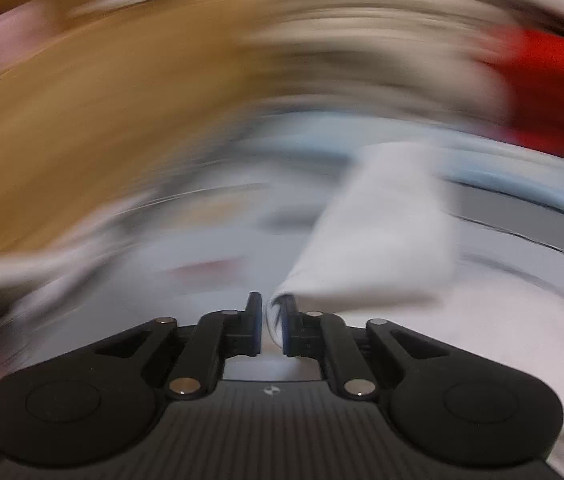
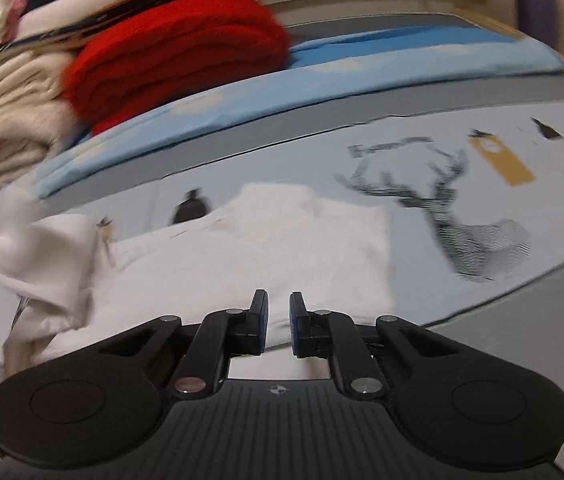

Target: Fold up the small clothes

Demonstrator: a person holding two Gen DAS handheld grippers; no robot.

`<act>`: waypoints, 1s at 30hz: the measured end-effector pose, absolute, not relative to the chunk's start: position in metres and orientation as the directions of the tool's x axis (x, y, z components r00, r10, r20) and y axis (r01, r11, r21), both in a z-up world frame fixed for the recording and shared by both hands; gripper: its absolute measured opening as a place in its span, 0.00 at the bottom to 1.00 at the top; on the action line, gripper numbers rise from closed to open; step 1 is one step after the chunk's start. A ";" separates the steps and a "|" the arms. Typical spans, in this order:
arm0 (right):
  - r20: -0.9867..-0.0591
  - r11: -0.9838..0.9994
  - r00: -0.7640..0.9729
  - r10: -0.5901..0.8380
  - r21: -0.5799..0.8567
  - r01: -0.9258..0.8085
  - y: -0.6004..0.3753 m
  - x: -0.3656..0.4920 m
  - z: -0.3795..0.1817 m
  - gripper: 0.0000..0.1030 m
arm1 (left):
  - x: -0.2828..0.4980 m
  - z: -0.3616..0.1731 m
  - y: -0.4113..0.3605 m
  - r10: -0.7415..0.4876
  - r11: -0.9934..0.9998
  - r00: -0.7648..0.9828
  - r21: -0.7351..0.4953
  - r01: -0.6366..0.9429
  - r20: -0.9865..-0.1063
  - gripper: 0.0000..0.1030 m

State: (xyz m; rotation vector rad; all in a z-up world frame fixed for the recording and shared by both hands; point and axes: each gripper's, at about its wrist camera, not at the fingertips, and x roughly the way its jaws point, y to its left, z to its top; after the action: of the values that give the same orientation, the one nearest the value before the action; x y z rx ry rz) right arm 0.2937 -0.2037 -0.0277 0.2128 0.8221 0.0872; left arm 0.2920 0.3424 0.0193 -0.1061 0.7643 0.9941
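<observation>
Gripping a corner of the white garment (image 1: 378, 224), my left gripper (image 1: 271, 324) had its jaws pinched together on a thin bunch of the cloth, which rose in a band away from the pads. My right gripper (image 2: 279, 322) sat low over the same white garment (image 2: 241, 248), its jaws nearly together; cloth lay under and between them, but I could not tell whether the pads actually pressed on it.

My worry was the hold. The left pinch looked shallow, only an edge of fabric, and a fast sweep could pull it free, so the fold would drop short or crooked. If my right side had caught nothing, the garment would slide along the printed sheet (image 2: 482, 168) rather than stay anchored, and the lifted part would drag it into a heap.

My left view was smeared by motion; beyond the pads and the held band, only a red patch (image 1: 554, 92) and tan streaks showed. My right view was clearer: it gave the garment lying on the sheet with one side raised at the left, the red folded blanket (image 2: 177, 48) on a stack of cream fabrics (image 2: 5, 116), and the blue mat (image 2: 322, 80) behind.
</observation>
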 end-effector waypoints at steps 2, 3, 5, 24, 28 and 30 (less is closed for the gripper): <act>-0.717 0.975 0.671 0.190 0.218 -0.043 -0.185 0.294 -0.031 0.11 | 0.250 0.036 0.377 0.699 0.469 0.334 0.054 -0.881 -0.633 0.17; -0.716 0.974 0.667 0.205 0.214 -0.069 -0.175 0.293 -0.032 0.11 | 0.240 0.039 0.380 0.676 0.475 0.379 -0.020 -0.880 -0.632 0.26; -0.718 0.973 0.657 0.228 0.201 -0.117 -0.155 0.293 -0.035 0.11 | 0.238 0.038 0.375 0.616 0.534 0.456 -0.086 -0.841 -0.642 0.47; -0.712 0.676 0.588 0.383 -0.217 -0.704 0.097 0.284 -0.105 0.32 | 0.296 0.006 0.357 0.240 0.671 0.590 -0.307 -0.675 -0.771 0.47; -0.692 0.705 0.610 0.386 -0.205 -0.679 0.089 0.296 -0.085 0.04 | 0.299 0.011 0.355 0.235 0.673 0.599 -0.317 -0.669 -0.765 0.47; -0.665 0.752 0.639 0.387 -0.173 -0.636 0.065 0.306 -0.069 0.04 | 0.300 0.013 0.351 0.224 0.679 0.607 -0.325 -0.658 -0.762 0.47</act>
State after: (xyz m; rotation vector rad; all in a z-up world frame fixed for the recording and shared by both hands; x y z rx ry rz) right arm 0.3064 0.0649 -0.0693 -0.4164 0.6471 0.6030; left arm 0.3001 0.3505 0.0127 -0.6407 0.7553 0.5523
